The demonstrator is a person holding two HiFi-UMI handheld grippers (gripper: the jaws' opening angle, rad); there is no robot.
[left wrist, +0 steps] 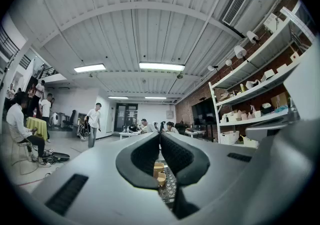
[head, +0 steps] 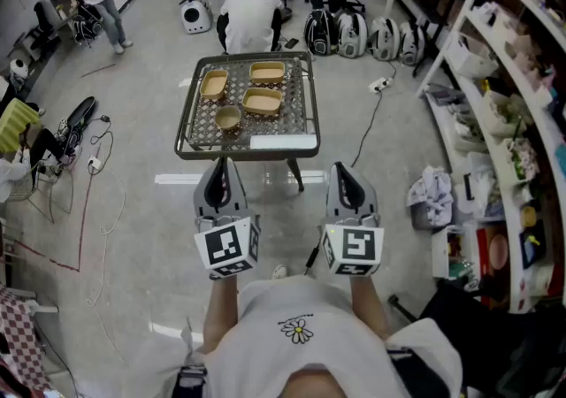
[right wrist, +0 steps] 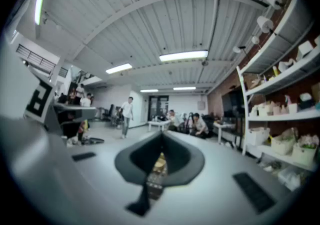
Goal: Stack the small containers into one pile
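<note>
Four small containers sit unstacked on the mesh tabletop (head: 299, 118) in the upper middle of the head view. Three are shallow tan rectangular ones: one at the tabletop's upper left (head: 213, 84), one at the upper middle (head: 267, 72) and one just below that (head: 263, 101). The fourth is a smaller round container (head: 228, 118) at the lower left of the group, close beside the lowest rectangular one. They lie near each other, none inside another. A white strip (head: 283, 141) lies along the tabletop's lower edge.

Both grippers hang below the tabletop in the frame, over the floor (head: 141, 210) and well apart from the containers. The left gripper (head: 221, 162) points up the frame toward the tabletop's lower left corner. Its jaws are pressed together with nothing between them. The right gripper (head: 343, 166) is level with it at the right, pointing toward the lower right corner, its jaws likewise closed and empty. In each gripper view a sliver of the tabletop and the tan containers shows in the gap under the closed jaws.

At the bottom of the head view is the holder's white shirt (head: 298, 330) with a daisy print. Behind the tabletop, at the top of the frame, a person in white (head: 250, 20) crouches. Shelves (head: 508, 113) crowded with goods run down the right edge, and cables (head: 97, 166) trail over the floor at the left.
</note>
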